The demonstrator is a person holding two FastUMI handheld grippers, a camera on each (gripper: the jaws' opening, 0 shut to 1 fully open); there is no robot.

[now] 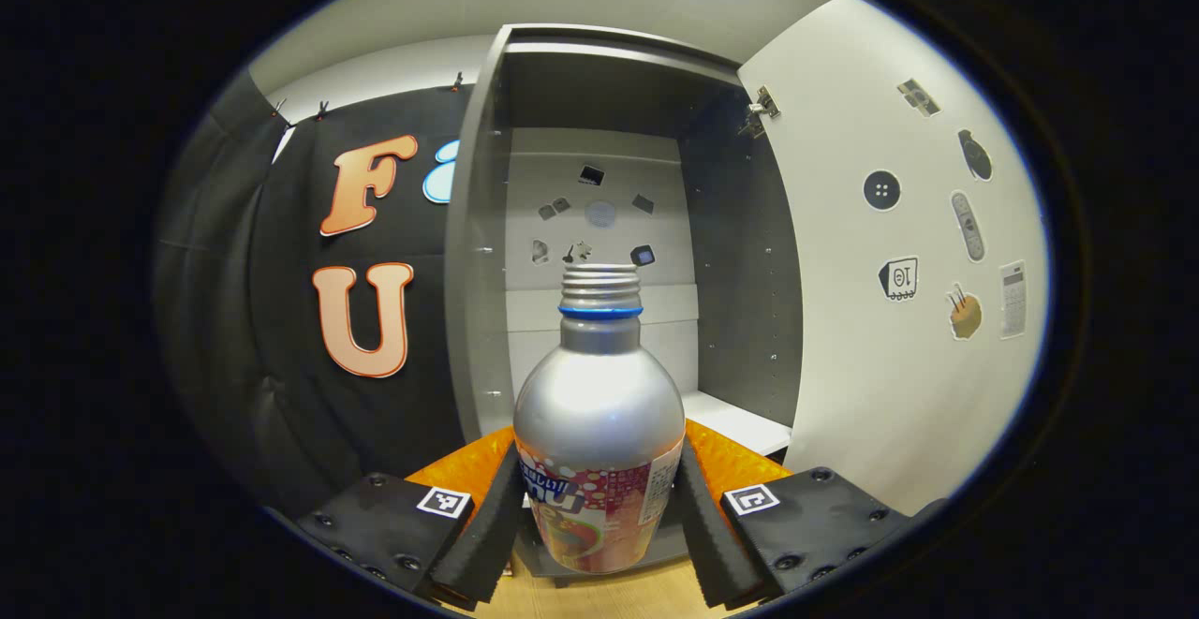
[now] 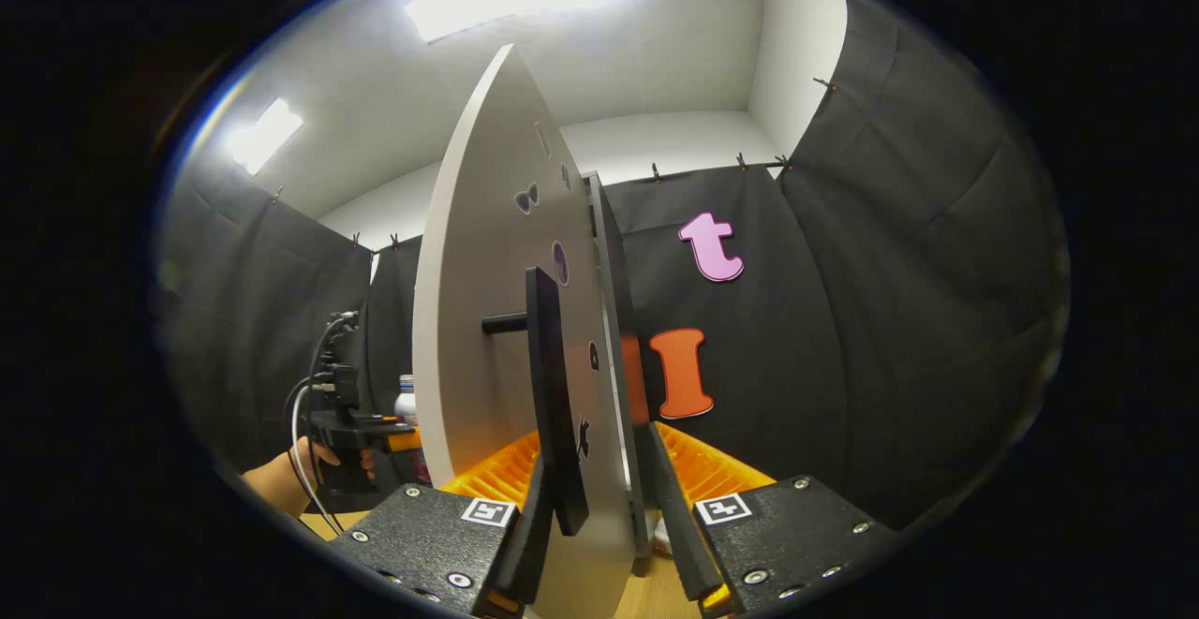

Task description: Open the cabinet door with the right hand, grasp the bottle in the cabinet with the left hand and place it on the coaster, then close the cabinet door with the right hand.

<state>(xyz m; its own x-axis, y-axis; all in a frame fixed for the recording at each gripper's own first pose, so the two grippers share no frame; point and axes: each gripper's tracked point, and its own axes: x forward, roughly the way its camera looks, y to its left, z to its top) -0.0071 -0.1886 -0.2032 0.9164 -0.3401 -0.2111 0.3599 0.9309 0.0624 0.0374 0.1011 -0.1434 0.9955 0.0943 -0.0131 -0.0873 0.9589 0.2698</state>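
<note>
The left gripper [image 1: 599, 516] fingers pinch the aluminium bottle [image 1: 599, 432], at 6 o'clock below the open cabinet [image 1: 599, 216]. The right gripper [image 2: 604, 516] fingers straddle the door [image 2: 487, 338] edge; whether they press it I cannot tell. Keep the bottle upright while carrying it to the coaster.

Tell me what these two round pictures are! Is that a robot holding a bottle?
No robot here. A person holds a grabbing tool in each hand, and each tool carries a small camera that looks along its own two fingers. In the left gripper view, the left gripper has its fingers pressed on both sides of a silver bottle with no cap. Behind the bottle is the cabinet, standing open, with its door swung out to the side. In the right gripper view, the right gripper has its fingers on either side of that door's edge, next to the dark handle. Far off on the left of that view you can see the person's hand holding the other tool.
</note>
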